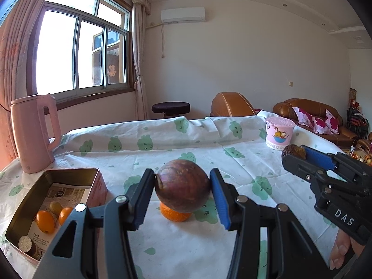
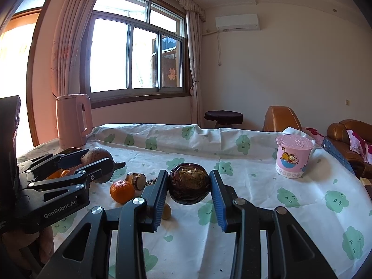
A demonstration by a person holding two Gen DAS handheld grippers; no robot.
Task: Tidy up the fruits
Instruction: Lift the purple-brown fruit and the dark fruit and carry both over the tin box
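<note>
The tin box [image 1: 69, 174] already has three small fruits. The left gripper [image 1: 182, 183] clamps a purple fruit [image 1: 182, 186]; the right gripper [image 2: 188, 186] clamps a wrinkled dark fruit [image 2: 188, 182], perhaps dried. An orange [image 2: 122, 191] waits on the table [image 2: 255, 197].

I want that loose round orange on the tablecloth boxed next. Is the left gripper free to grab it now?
Probably not yet: the left gripper is shut on a smooth purple-brown round fruit, so its jaws are occupied. The orange itself lies uncovered on the tablecloth.
</note>
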